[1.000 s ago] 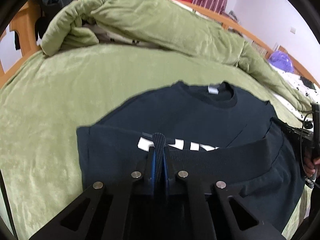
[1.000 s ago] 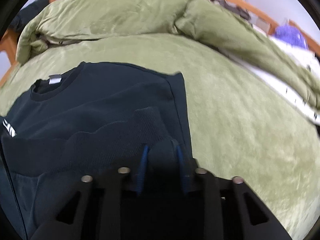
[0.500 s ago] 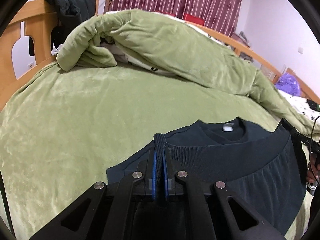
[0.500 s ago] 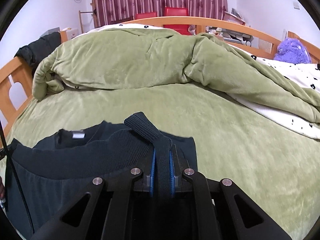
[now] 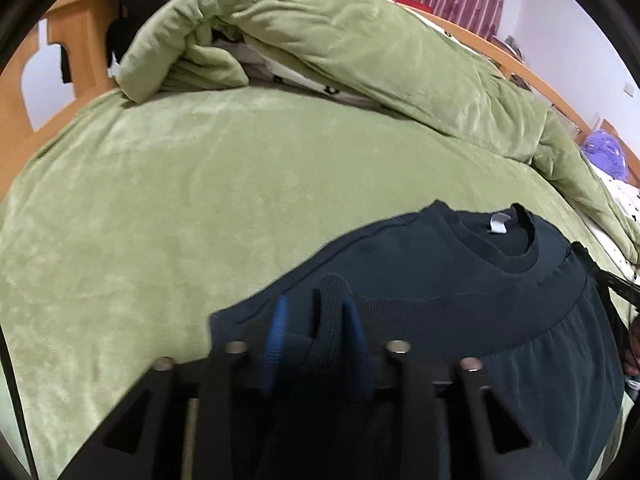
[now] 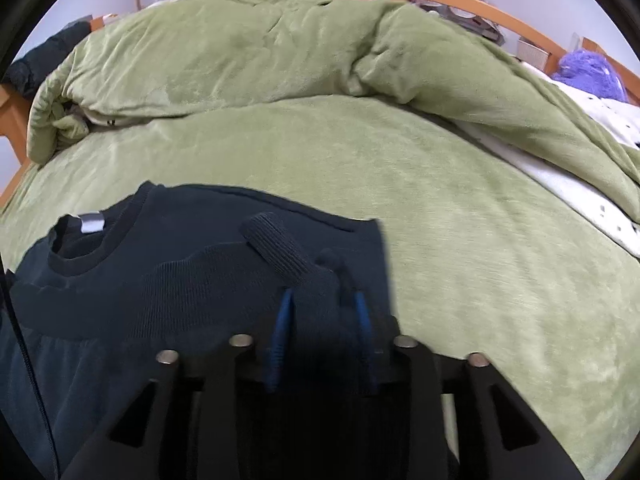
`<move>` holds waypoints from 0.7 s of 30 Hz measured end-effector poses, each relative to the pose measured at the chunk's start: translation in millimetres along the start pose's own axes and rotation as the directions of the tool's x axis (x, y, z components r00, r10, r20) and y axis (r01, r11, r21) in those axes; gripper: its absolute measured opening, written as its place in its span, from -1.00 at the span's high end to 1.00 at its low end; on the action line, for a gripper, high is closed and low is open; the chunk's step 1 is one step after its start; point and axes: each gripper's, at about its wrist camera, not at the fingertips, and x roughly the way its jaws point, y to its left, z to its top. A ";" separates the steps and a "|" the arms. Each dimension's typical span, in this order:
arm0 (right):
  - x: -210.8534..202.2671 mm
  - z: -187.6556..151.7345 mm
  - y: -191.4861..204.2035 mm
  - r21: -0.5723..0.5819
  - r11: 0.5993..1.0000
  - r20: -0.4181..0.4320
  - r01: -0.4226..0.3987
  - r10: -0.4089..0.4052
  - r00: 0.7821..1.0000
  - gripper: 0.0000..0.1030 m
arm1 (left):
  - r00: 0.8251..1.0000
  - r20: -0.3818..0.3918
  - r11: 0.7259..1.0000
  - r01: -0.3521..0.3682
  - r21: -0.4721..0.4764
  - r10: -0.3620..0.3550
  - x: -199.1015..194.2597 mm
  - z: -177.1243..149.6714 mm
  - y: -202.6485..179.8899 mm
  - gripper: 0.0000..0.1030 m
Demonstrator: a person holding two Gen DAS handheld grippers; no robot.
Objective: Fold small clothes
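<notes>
The right gripper has its blue fingers parted, ribbed hem bunched loosely between them. The dark sweatshirt lies on the green bed, collar left of the gripper, heaped duvet beyond.

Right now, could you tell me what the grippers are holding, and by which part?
Nothing is clamped: both grippers, left and right, are open around the sweatshirt's ribbed hem.

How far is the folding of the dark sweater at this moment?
Done: the ribbed hem of the dark sweater is folded up to just below the collar. In hand: the left gripper and right gripper have their jaws apart, with hem cloth loose between them. Left: pulling both grippers clear, perhaps one more fold.
</notes>
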 end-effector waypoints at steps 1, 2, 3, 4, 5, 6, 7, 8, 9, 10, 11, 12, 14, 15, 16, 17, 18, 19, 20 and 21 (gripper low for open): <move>-11.5 -2.3 -9.8 0.012 1.000 0.011 0.007 -0.007 1.000 0.17 | 1.000 0.011 1.000 0.008 -0.004 -0.008 -8.8 0.2 1.8 0.15; -22.3 -5.1 -20.5 0.027 1.000 0.018 0.011 -0.012 1.000 0.14 | 1.000 0.018 1.000 0.012 -0.006 -0.012 -15.5 -0.1 3.2 0.04; -33.2 -8.4 -32.2 0.045 0.999 0.019 0.015 -0.016 1.000 0.08 | 1.000 0.028 1.000 0.014 -0.005 -0.014 -23.6 -0.9 4.6 -0.01; -42.4 -11.8 -42.9 0.062 0.998 0.016 0.015 -0.016 1.000 0.02 | 0.999 0.036 1.000 0.014 -0.005 -0.013 -30.0 -1.5 6.1 -0.02; -50.8 -16.3 -52.8 0.078 0.997 0.009 0.013 -0.014 1.000 0.00 | 0.999 0.042 1.000 0.012 -0.005 -0.012 -37.6 -3.1 7.9 -0.03; -62.9 -26.1 -66.2 0.100 0.995 -0.003 0.009 -0.009 1.000 -0.01 | 0.999 0.045 1.000 0.010 -0.006 -0.009 -44.6 -5.0 9.8 -0.06; -69.2 -31.5 -72.8 0.110 0.994 -0.011 0.010 -0.009 1.000 -0.01 | 0.999 0.049 1.000 0.009 -0.012 -0.008 -54.2 -9.1 12.6 -0.07; -77.6 -41.9 -79.6 0.119 0.993 -0.022 0.011 -0.008 1.000 -0.02 | 0.999 0.051 1.000 0.009 -0.017 -0.008 -60.8 -11.9 14.9 -0.09; -85.0 -52.9 -84.5 0.126 0.992 -0.031 0.007 -0.003 1.000 -0.05 | 0.999 0.052 1.000 0.009 -0.021 -0.008 -65.9 -14.5 17.0 -0.09; -89.2 -61.7 -86.9 0.133 0.991 -0.040 0.001 0.004 0.999 -0.10 | 0.999 0.052 1.000 0.006 -0.027 -0.005 -74.5 -20.1 20.1 -0.09; -93.6 -73.5 -88.5 0.142 0.990 -0.054 -0.010 0.017 0.998 -0.12 | 0.999 0.051 1.000 0.004 -0.031 -0.002 -80.4 -24.2 22.3 -0.09; -95.7 -84.1 -89.0 0.156 0.988 -0.068 -0.024 0.034 0.997 -0.14 | 0.999 0.050 0.999 0.002 -0.034 0.000 -85.1 -27.8 24.6 -0.10; -97.6 -104.9 -87.0 0.191 0.980 -0.097 -0.062 0.082 0.992 -0.14 | 0.999 0.046 0.999 -0.008 -0.038 0.010 -97.9 -39.4 29.5 -0.10; -98.5 -113.8 -85.9 0.204 0.976 -0.104 -0.077 0.100 0.990 -0.14 | 0.999 0.046 0.999 -0.010 -0.038 0.011 -101.5 -43.0 31.1 -0.11; -97.9 -124.9 -83.1 0.224 0.970 -0.118 -0.094 0.123 0.985 -0.14 | 0.999 0.044 0.999 -0.015 -0.039 0.017 -106.5 -48.6 34.0 -0.11; -96.1 -134.1 -79.4 0.238 0.965 -0.133 -0.108 0.142 0.981 -0.14 | 0.999 0.041 0.999 -0.020 -0.041 0.022 -110.9 -54.2 37.0 -0.11; -94.3 -141.8 -76.0 0.253 0.959 -0.141 -0.125 0.164 0.976 -0.14 | 0.999 0.038 0.999 -0.023 -0.042 0.025 -113.6 -58.1 39.2 -0.11; -91.8 -146.6 -73.1 0.267 0.954 -0.148 -0.140 0.184 0.972 -0.14 | 0.999 0.035 0.999 -0.025 -0.046 0.027 -117.3 -63.9 42.9 -0.11; -88.8 -150.7 -70.5 0.282 0.948 -0.153 -0.150 0.199 0.968 -0.14 | 0.999 0.033 0.998 -0.028 -0.048 0.029 -119.3 -67.7 45.6 -0.11; -82.4 -154.6 -67.5 0.314 0.936 -0.158 -0.157 0.215 0.964 -0.14 | 0.999 0.030 0.998 -0.031 -0.049 0.033 -121.1 -70.8 48.1 -0.11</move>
